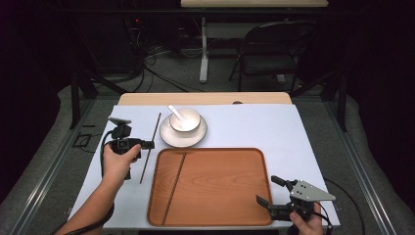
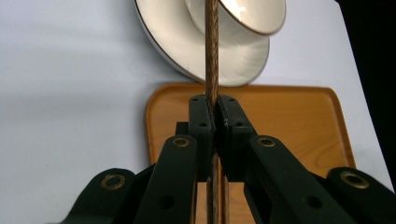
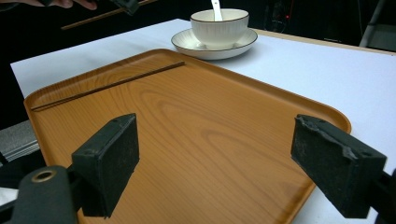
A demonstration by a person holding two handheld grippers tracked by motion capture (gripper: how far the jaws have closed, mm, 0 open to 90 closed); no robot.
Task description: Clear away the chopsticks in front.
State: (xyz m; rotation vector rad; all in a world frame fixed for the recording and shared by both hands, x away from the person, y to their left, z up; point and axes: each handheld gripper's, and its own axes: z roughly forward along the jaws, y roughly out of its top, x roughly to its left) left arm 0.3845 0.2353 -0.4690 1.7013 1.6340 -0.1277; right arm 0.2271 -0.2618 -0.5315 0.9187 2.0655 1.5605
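Note:
My left gripper (image 1: 149, 144) is shut on a dark brown chopstick (image 1: 149, 147), held left of the wooden tray (image 1: 220, 196); between the jaws the chopstick (image 2: 211, 51) runs straight up the left gripper view. A second chopstick (image 1: 174, 187) lies inside the tray along its left side, seen too as a thin line (image 3: 107, 86). A white bowl (image 1: 185, 119) with a white spoon (image 1: 174, 111) stands on a saucer (image 1: 183, 135) behind the tray. My right gripper (image 1: 268, 191) hangs open at the tray's near right corner, its pads (image 3: 109, 161) wide apart over the tray (image 3: 201, 135), nothing between them.
A white sheet (image 1: 274, 127) covers the table. Beyond the table stand a dark folding chair (image 1: 271, 49) and a white table leg (image 1: 203, 49) with cables on the floor. The person's left hand (image 1: 120, 161) and forearm come in from the lower left.

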